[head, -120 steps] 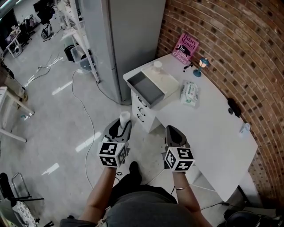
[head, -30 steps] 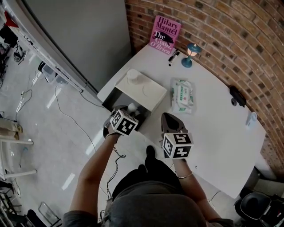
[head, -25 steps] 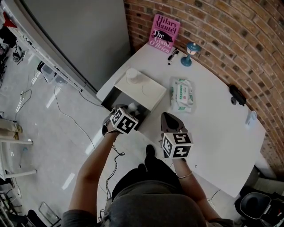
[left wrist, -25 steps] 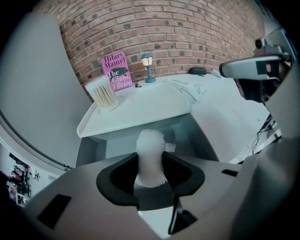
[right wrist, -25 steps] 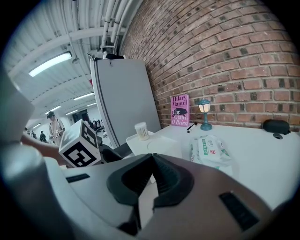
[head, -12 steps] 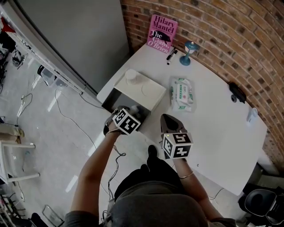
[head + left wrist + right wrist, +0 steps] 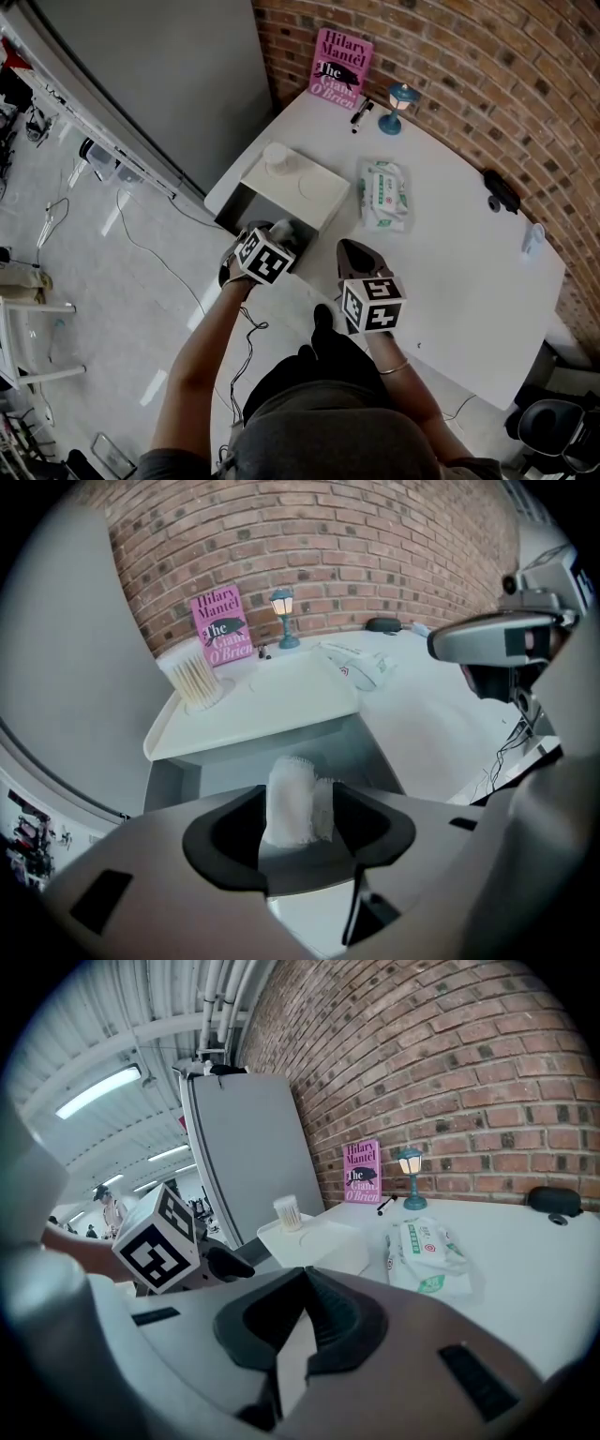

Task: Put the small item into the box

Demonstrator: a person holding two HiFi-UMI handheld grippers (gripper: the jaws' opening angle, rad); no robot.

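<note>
Left gripper point(image 7: 297, 787) hangs over the open drawer point(image 7: 242, 208) of the box point(image 7: 314, 192), its jaws opening. The small item point(image 7: 292, 803), a white roll standing upright, is between them with a gap at the left pad, so it is no longer pinched. In the left gripper view the drawer's grey hollow lies right behind the roll. In the head view the gripper's marker cube covers the roll entirely.

Taking the left gripper as the dial's centre in the head view, the right gripper point(image 7: 306, 1274) is at 3 o'clock, over the near edge of the white table point(image 7: 469, 272) and apart from the box. Its jaws are pressed together with nothing between them.

At 1 o'clock is the box's flat white top, which overhangs the back of the drawer. A round cup of cotton swabs point(image 7: 277, 157) stands on its far left corner. At 2 o'clock, just beside the box, a pack of wet wipes point(image 7: 382, 194) lies flat on the table.

Farther out at 1 o'clock, a pink book point(image 7: 340, 64) leans against the brick wall point(image 7: 469, 75). A dark pen point(image 7: 361, 112) and a small blue lamp point(image 7: 400, 97) are just to the book's right. Between 2 and 3 o'clock a black object point(image 7: 502, 190) rests close to the wall, and a small pale bottle point(image 7: 534, 239) sits beyond it near the table's right edge. A grey cabinet point(image 7: 159, 75) fills 11 o'clock.
</note>
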